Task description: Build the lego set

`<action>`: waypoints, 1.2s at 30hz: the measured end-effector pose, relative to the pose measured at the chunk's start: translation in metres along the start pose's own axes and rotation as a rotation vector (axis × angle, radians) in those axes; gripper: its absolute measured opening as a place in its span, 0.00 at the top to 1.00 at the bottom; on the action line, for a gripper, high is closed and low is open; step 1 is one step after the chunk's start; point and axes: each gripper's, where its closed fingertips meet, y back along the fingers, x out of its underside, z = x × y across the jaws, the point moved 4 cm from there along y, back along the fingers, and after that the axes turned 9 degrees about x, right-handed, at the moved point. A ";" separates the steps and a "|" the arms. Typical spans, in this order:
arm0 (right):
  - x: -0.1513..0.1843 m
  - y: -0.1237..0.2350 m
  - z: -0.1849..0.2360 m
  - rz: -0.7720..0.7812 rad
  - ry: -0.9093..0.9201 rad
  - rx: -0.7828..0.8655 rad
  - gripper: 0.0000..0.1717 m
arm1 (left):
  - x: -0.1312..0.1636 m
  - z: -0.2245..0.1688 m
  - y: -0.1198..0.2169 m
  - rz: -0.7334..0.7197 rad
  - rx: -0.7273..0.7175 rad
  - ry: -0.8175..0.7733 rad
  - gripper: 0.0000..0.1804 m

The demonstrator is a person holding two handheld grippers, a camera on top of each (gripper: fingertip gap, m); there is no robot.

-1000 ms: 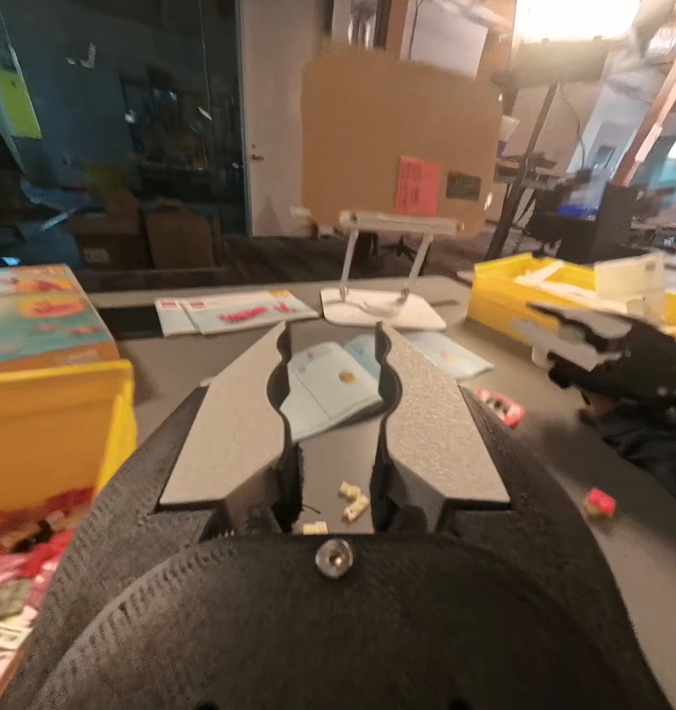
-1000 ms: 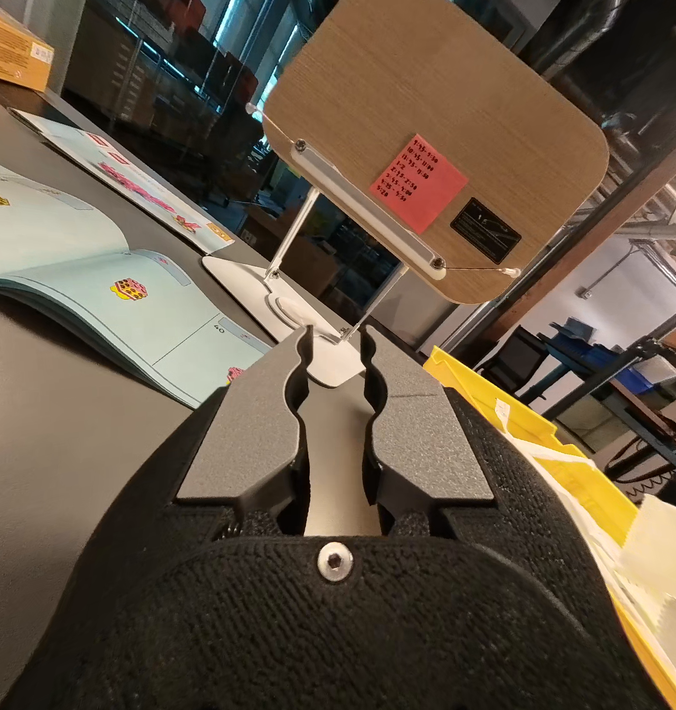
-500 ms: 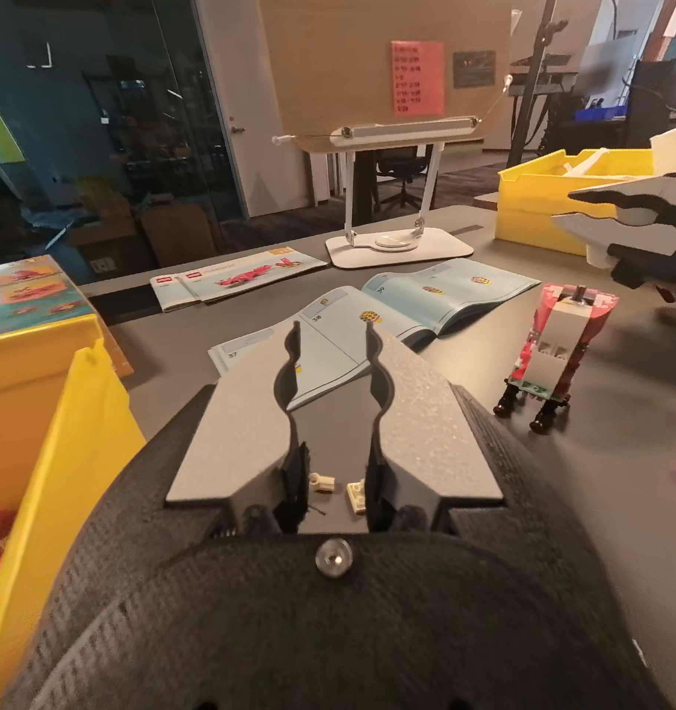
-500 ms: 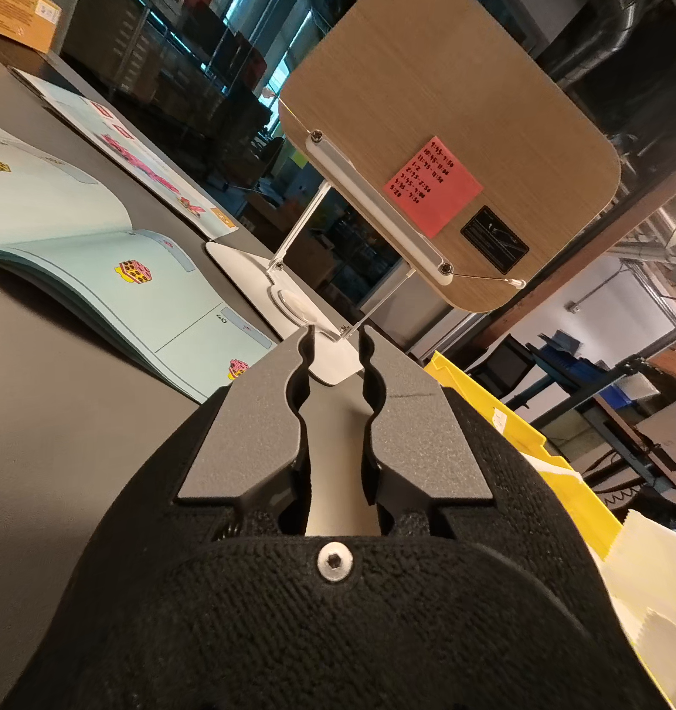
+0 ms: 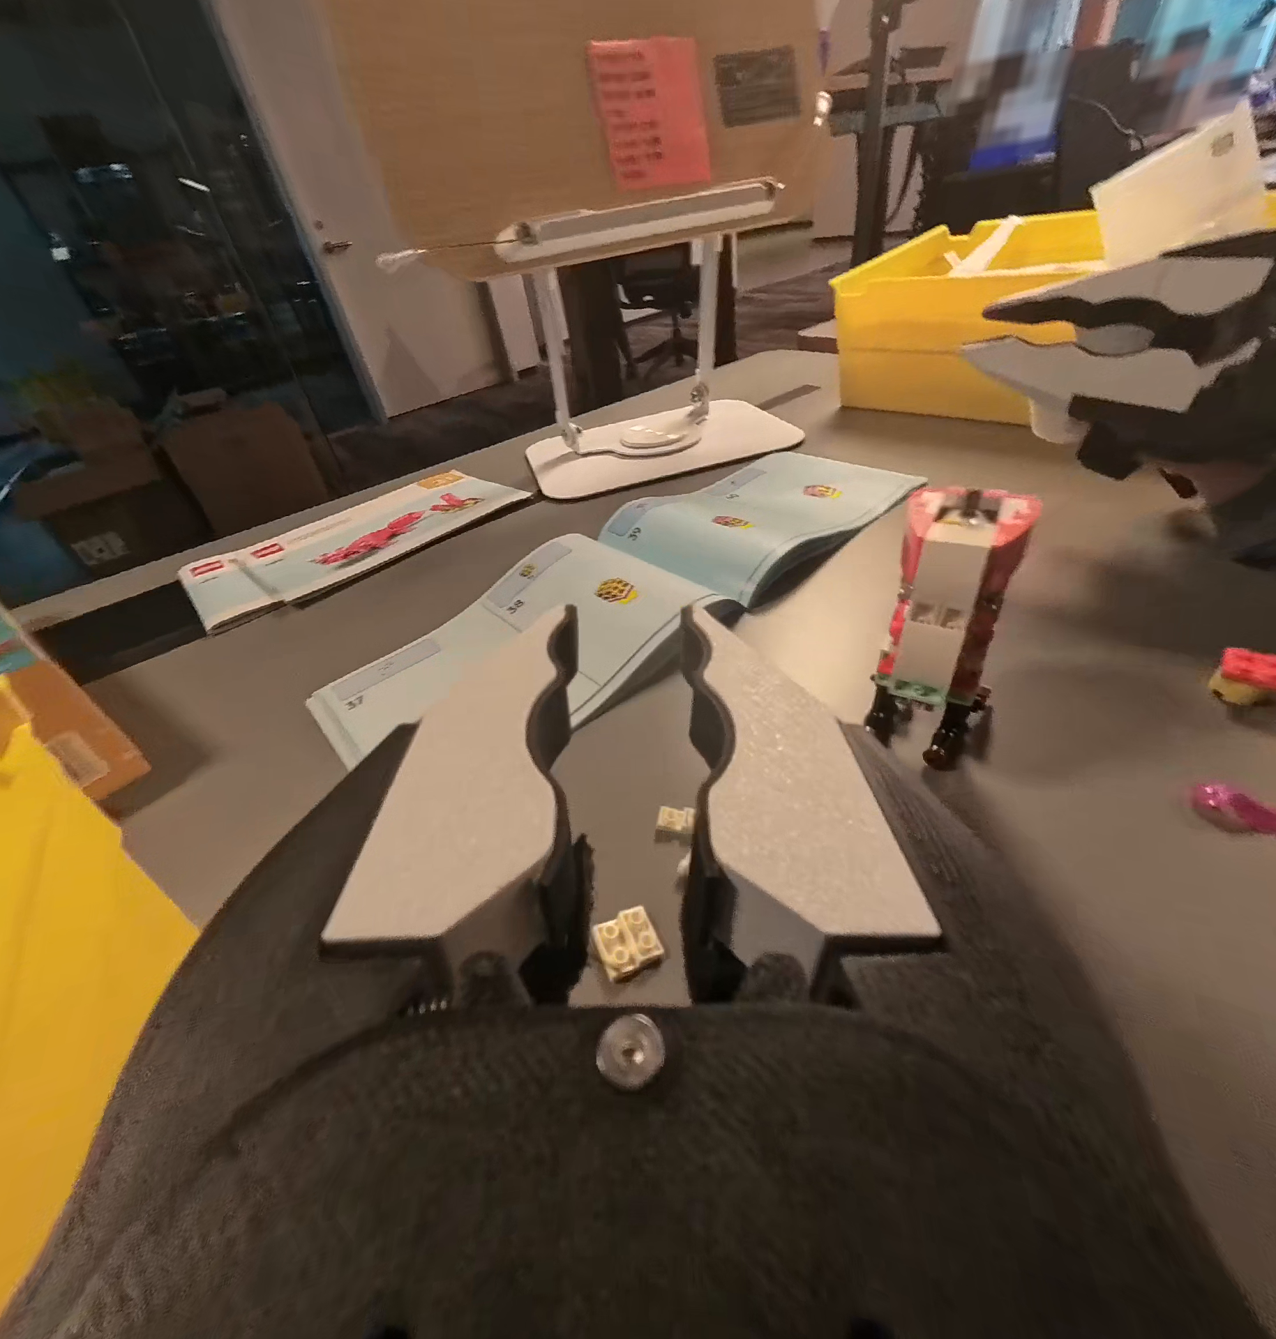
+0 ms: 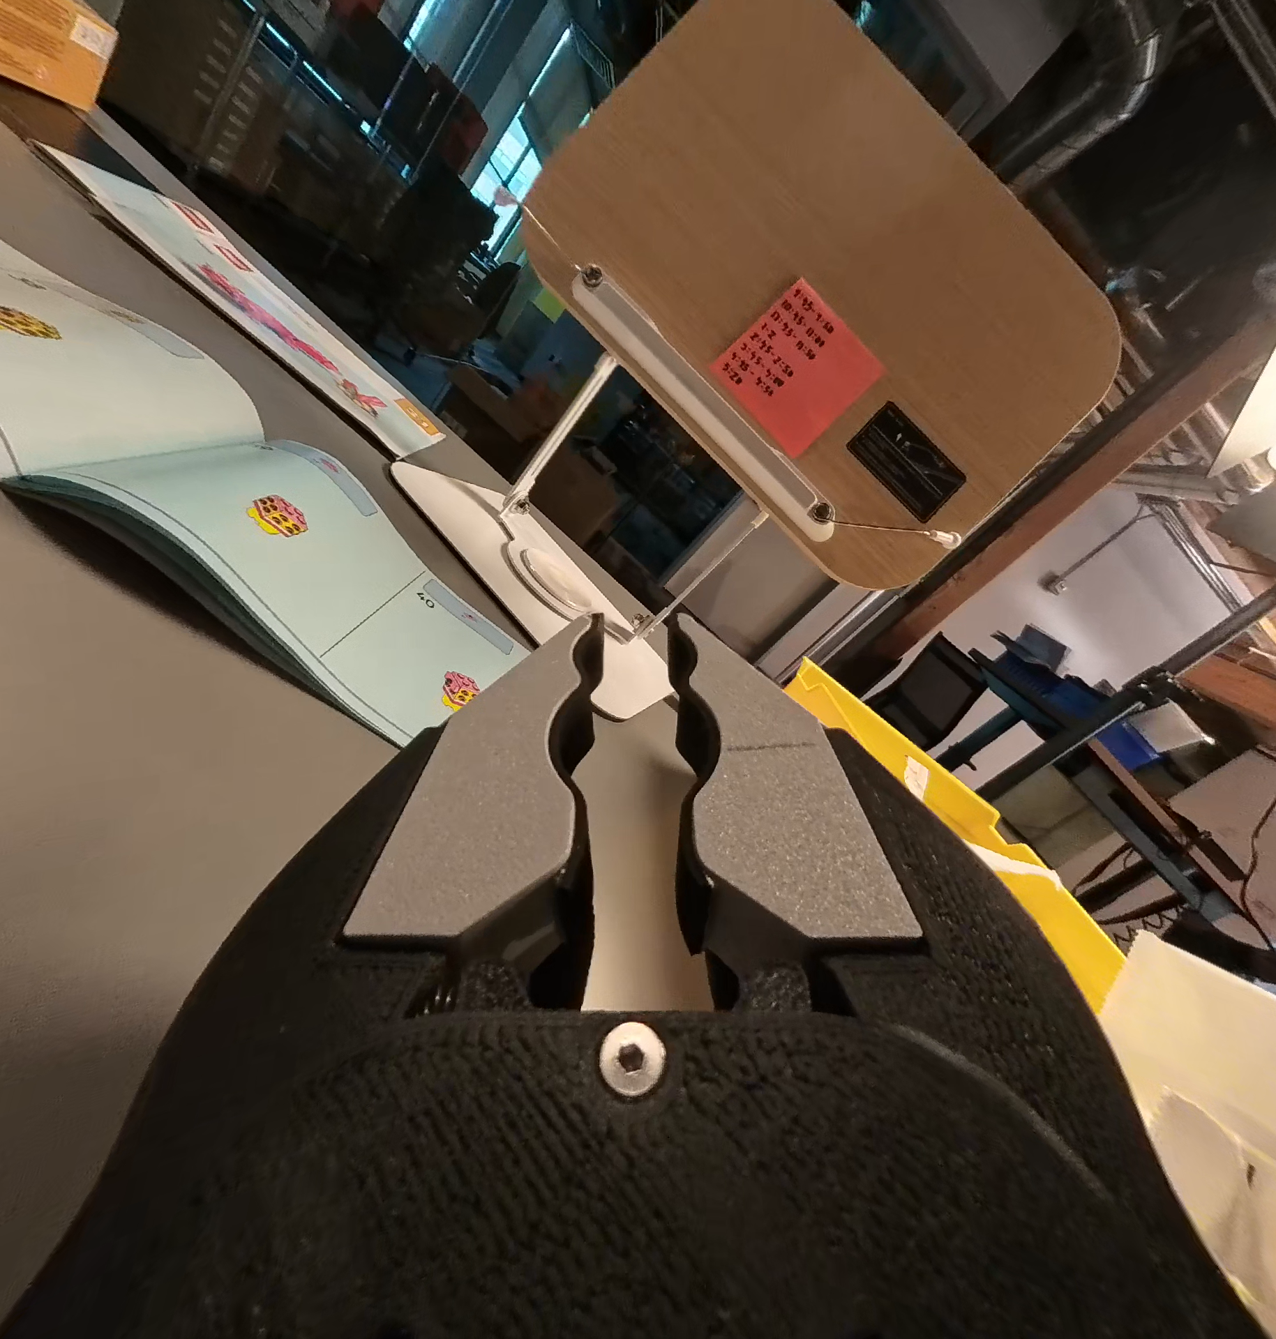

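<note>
Left claw: bare, fingers apart, above the grey tabletop.
Cream bricks: small studded pieces flat beneath it.
Brick model: red-and-white, upright, at 2 o'clock.
Right claw: bare, narrowly parted.

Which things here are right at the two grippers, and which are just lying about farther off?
At the grippers: left gripper, open, above small cream bricks, near open pale-blue booklet; right gripper, open, empty, facing white stand base.
Lying about: red-and-white brick model, yellow plastic bin, closed booklet, red-and-yellow brick piece.
</note>
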 end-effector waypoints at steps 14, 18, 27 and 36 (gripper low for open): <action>-0.003 -0.006 0.023 -0.061 0.101 -0.122 0.94 | 0.004 -0.037 -0.014 0.078 0.099 -0.248 0.87; -0.004 -0.006 0.029 -0.076 0.132 -0.142 0.94 | -0.001 -0.027 -0.010 0.047 0.078 -0.114 0.87; -0.008 -0.005 0.025 -0.092 0.113 -0.122 0.95 | -0.002 -0.029 -0.010 0.038 0.064 -0.058 0.86; -0.015 -0.003 0.023 -0.134 0.073 -0.122 0.95 | -0.003 -0.024 -0.009 0.013 0.052 -0.025 0.86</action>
